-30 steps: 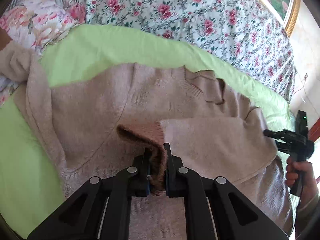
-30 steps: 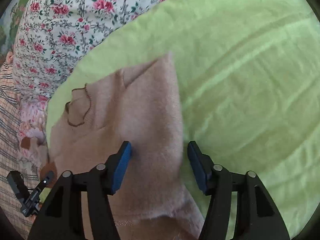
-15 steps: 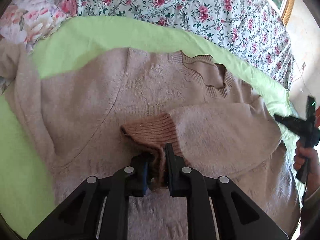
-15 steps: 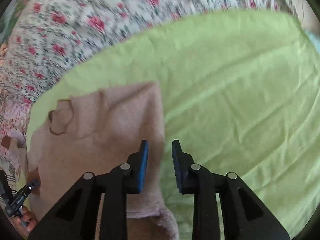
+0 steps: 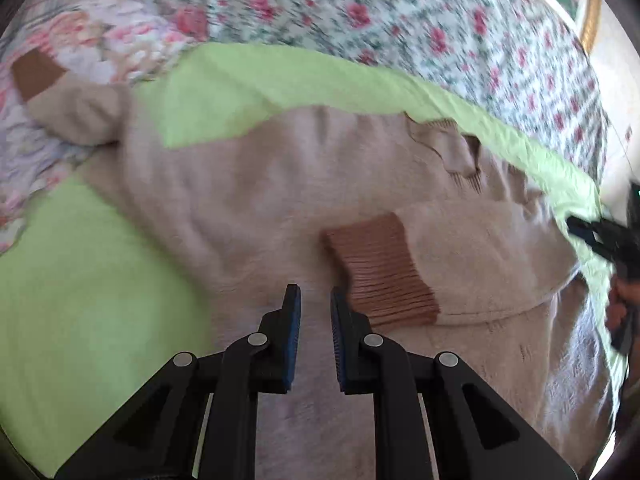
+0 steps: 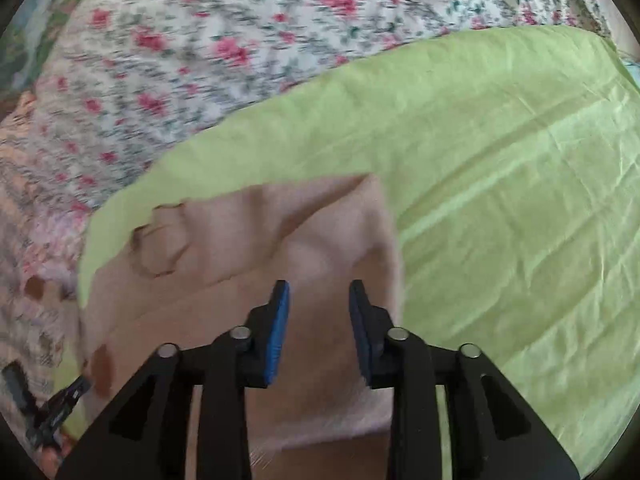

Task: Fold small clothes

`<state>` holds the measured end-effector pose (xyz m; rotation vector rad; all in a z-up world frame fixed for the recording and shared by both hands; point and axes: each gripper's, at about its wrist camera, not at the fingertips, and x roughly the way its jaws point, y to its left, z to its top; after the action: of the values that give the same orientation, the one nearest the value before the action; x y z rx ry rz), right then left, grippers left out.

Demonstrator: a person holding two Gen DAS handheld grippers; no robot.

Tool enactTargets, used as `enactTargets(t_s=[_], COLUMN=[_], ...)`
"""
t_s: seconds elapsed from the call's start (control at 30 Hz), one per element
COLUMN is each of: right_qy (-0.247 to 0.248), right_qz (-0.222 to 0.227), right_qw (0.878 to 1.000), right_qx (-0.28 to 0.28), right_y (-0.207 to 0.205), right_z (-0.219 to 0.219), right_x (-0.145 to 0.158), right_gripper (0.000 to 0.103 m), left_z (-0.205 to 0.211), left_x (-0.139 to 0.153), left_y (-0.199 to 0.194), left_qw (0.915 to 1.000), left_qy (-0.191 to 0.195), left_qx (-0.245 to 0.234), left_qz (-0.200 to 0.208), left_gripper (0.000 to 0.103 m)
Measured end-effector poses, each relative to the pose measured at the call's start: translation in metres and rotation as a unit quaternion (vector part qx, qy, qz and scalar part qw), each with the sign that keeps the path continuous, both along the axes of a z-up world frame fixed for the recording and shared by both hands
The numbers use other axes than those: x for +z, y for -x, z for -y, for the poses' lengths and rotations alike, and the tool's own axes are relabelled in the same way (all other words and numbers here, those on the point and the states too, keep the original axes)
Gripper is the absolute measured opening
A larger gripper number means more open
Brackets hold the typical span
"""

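Observation:
A beige knit sweater [image 5: 240, 208] lies spread on a green sheet [image 5: 80, 300]. One sleeve is folded across its chest, and that sleeve's brown ribbed cuff [image 5: 380, 272] lies flat. The other sleeve trails to the upper left and ends in a brown cuff [image 5: 36, 72]. My left gripper [image 5: 314, 292] hovers just left of the folded cuff. Its jaws are opening with nothing between them. In the right wrist view my right gripper [image 6: 319, 284] is above the sweater [image 6: 320, 240] near its folded side edge. Its jaws are also opening and hold nothing. The neckline [image 6: 160, 240] lies to its left.
A floral bedcover [image 5: 440, 20] surrounds the green sheet [image 6: 520, 200], which stretches bare to the right of the sweater. A hand holds the right gripper [image 5: 600, 236] at the right edge of the left wrist view. The left gripper [image 6: 52, 412] shows at the lower left of the right wrist view.
My left gripper has let go of the brown cuff, which now lies flat, and has shifted left of it. My right gripper's jaws narrowed, then widened again over the sweater's edge.

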<state>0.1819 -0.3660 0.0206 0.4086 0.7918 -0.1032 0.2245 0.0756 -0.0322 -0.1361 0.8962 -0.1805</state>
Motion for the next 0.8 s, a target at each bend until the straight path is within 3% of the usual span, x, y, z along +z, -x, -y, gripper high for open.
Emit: enactTargets(t_s=[0.07,0.2,0.33,0.5,0.67,0.7,0.73,0.77,0.8], right_qy=[-0.01,-0.04,-0.048,-0.051,-0.048,-0.049,-0.049,-0.047,-0.044], right_qz=[0.005,0.002,-0.01,-0.013,-0.01,-0.01,-0.011,-0.009,-0.008], right_qw=[1.0,0.996,0.993,0.99,0.991,0.991,0.991,0.991,0.992], right_qx=[0.025,0.08,0.112,0.132,0.126,0.125,0.123,0.121,0.121], right_y=[0.013,0.032,0.044,0.048,0.046,0.046,0.045,0.046,0.046], right_z=[-0.022,-0.073,-0.1,-0.114,-0.111,-0.11,-0.109,-0.109,-0.11], right_x=[0.0,-0.011,-0.022,-0.024,-0.022,-0.022,-0.021,-0.021,-0.021], right_gripper=[0.046,0.047,0.047,0.047,0.047,0.047,0.047,0.047,0.047], left_z=[-0.019,-0.054,-0.097,-0.153,-0.202,-0.208,-0.21,-0.209,-0.206], left_x=[0.008,0.027,0.05,0.055,0.03,0.022,0.019,0.015,0.013], left_y=[0.002,-0.009,-0.053,-0.121,-0.185,-0.194,-0.198,-0.203,-0.204], left_qw=[0.9997,0.9976,0.9921,0.9817,0.9611,0.9576,0.9581,0.9602,0.9628], left_qy=[0.01,0.002,0.001,0.04,0.037,0.032,0.026,0.019,0.019], left_qx=[0.021,0.068,0.125,0.185,0.261,0.27,0.269,0.262,0.252], left_qz=[0.004,0.014,0.015,-0.023,-0.084,-0.097,-0.096,-0.096,-0.097], left_gripper=[0.023,0.062,0.086,0.088,0.088,0.081,0.049,0.028,0.016])
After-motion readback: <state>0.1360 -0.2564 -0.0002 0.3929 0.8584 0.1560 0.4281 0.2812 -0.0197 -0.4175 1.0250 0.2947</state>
